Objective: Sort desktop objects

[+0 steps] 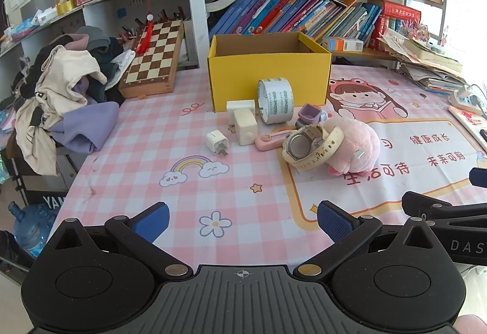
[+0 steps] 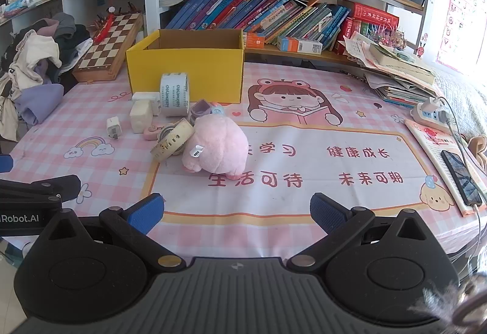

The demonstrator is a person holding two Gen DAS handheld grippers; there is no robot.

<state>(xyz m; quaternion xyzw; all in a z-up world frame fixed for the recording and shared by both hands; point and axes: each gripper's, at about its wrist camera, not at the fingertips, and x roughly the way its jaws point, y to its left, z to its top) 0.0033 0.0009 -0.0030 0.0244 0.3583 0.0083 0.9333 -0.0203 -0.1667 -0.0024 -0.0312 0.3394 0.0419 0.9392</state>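
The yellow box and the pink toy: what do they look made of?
Yellow box: looks like corrugated cardboard, matte yellow outside with a raw brown inside and folded edges. Pink toy: seems to be soft plush fabric, with a fuzzy matte pile, a rounded stuffed shape and a small sewn-in tag.

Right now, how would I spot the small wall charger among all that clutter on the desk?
Find the yellow box on the pink checked tablecloth. In front of it stands a roll of tape beside white blocks; the charger lies apart, nearer the rainbow print. It is the smallest white cube, and the only one with metal prongs.
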